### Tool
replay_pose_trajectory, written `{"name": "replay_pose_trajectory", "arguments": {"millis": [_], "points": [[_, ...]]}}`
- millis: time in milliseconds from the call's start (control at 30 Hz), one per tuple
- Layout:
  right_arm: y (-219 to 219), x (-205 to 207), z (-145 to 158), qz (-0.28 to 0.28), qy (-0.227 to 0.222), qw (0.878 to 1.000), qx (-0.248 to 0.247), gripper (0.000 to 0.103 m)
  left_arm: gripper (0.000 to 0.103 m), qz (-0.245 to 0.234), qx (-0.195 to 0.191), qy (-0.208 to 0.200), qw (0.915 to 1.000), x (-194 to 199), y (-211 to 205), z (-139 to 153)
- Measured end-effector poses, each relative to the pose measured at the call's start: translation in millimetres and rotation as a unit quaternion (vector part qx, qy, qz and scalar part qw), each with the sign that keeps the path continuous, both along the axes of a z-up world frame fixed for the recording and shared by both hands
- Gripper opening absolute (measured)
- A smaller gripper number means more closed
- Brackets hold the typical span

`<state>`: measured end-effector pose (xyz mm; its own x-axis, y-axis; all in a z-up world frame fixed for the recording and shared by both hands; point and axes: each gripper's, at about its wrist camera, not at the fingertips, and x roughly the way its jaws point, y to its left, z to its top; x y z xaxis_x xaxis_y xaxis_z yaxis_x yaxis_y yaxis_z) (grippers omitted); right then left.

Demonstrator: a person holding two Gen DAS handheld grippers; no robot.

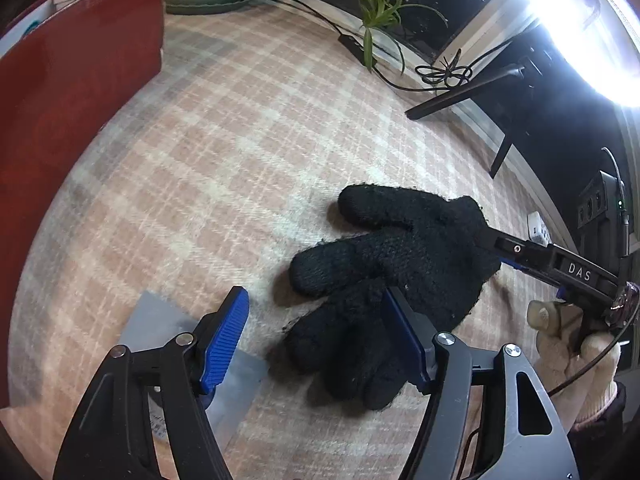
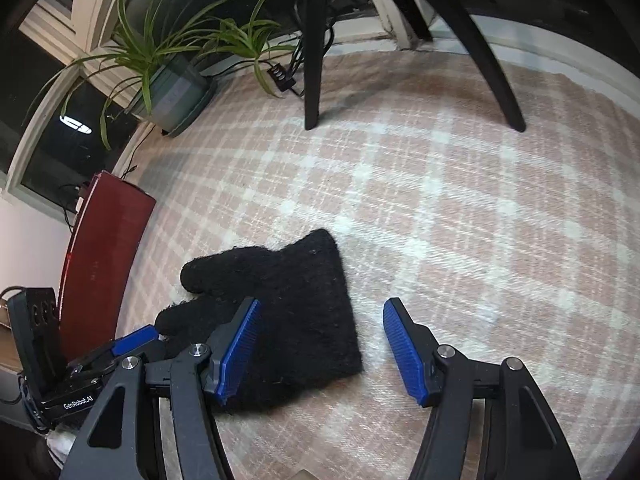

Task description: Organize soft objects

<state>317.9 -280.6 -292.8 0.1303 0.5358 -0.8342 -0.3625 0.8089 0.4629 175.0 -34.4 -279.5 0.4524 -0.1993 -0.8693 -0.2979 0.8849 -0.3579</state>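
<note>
A black knit glove (image 1: 404,264) lies flat on the pink plaid cloth (image 1: 248,140); a second black glove seems to lie under it, fingers toward me. My left gripper (image 1: 316,336) is open, its right finger over the glove fingers. In the right wrist view the glove (image 2: 288,312) lies at lower left with its cuff to the right. My right gripper (image 2: 320,344) is open, its left finger (image 2: 240,344) over the glove and its right finger over bare cloth. The left gripper's blue tip (image 2: 134,340) shows at the glove's fingers.
A dark red box (image 1: 68,128) stands at the left edge (image 2: 100,264). A potted plant (image 2: 168,88) and cables (image 1: 444,70) sit at the back. Black stand legs (image 2: 314,48) rest on the cloth. A grey sheet (image 1: 176,340) lies under my left gripper.
</note>
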Motion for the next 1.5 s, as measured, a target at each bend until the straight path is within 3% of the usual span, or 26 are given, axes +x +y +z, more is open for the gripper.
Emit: {"name": "replay_pose_trajectory", "arguments": {"millis": [400, 467, 533, 567, 633, 800, 900, 1067, 1500], "points": [[13, -19, 1, 0.017, -0.013, 1.0, 0.002, 0.058, 0.066, -0.058, 0.015, -0.014, 0.9981, 3, -25, -1], [13, -21, 1, 0.016, -0.013, 1.0, 0.001, 0.054, 0.061, -0.068, 0.017, -0.018, 0.9974, 2, -29, -1], [13, -23, 1, 0.016, -0.014, 1.0, 0.001, 0.048, 0.043, -0.076, 0.017, -0.021, 0.9968, 1, -31, -1], [14, -23, 0, 0.018, -0.012, 1.0, 0.003, 0.043, 0.041, -0.078, 0.009, -0.021, 0.9967, 2, -32, -2], [14, -25, 0, 0.017, -0.011, 1.0, 0.008, 0.042, 0.032, -0.078, 0.004, -0.021, 0.9967, 5, -32, -2], [14, -26, 3, 0.014, -0.019, 1.0, 0.012, 0.038, 0.028, -0.078, -0.004, -0.023, 0.9967, 12, -36, -2], [15, -30, 10, 0.016, -0.032, 0.999, 0.013, 0.036, 0.013, -0.079, -0.001, -0.029, 0.9965, 13, -35, 3], [17, -37, 25, 0.017, -0.052, 0.998, 0.014, 0.029, 0.008, -0.071, 0.001, -0.046, 0.9964, 9, -29, 9], [25, -55, 67, 0.021, -0.089, 0.995, 0.032, 0.026, 0.007, -0.048, -0.008, -0.091, 0.9947, -12, -11, 42]]}}
